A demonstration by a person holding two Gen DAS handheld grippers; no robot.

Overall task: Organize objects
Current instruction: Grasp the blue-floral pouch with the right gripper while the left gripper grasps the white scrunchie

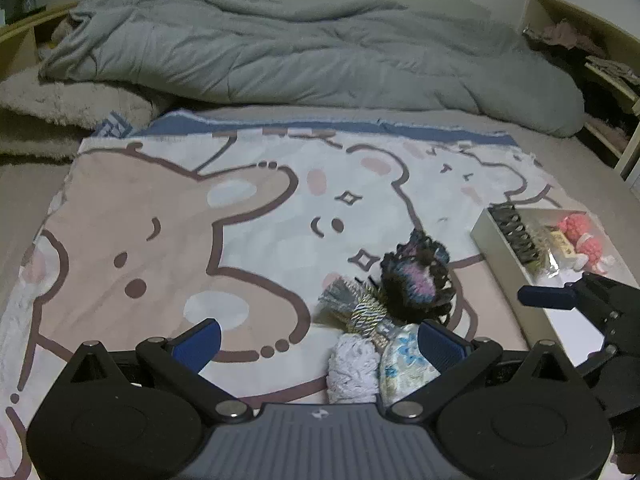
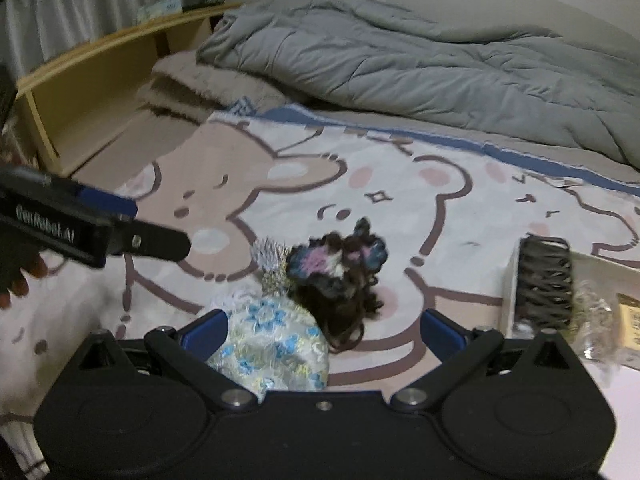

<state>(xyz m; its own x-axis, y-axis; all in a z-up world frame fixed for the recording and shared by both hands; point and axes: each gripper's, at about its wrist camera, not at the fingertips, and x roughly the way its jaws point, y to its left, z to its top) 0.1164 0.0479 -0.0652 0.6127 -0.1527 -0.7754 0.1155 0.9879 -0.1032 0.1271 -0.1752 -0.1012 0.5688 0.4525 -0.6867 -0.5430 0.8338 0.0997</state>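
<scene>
A pile of hair accessories lies on the bear-print blanket (image 1: 160, 208): a dark crocheted scrunchie with pink and blue (image 1: 416, 280), a striped silver one (image 1: 360, 308), a fluffy white one (image 1: 352, 368) and a blue-flowered satin one (image 1: 404, 368). My left gripper (image 1: 320, 344) is open, with the pile at its right finger. My right gripper (image 2: 324, 332) is open over the flowered scrunchie (image 2: 272, 344), close to the dark scrunchie (image 2: 340, 264). A white box (image 1: 500, 248) at the right holds dark hair ties, pink pieces and packets.
A grey duvet (image 1: 300, 48) is bunched along the back of the bed. A fluffy beige blanket (image 1: 60, 100) lies at the back left. Wooden shelves (image 2: 92, 92) stand beside the bed. The left gripper shows in the right wrist view (image 2: 100, 224).
</scene>
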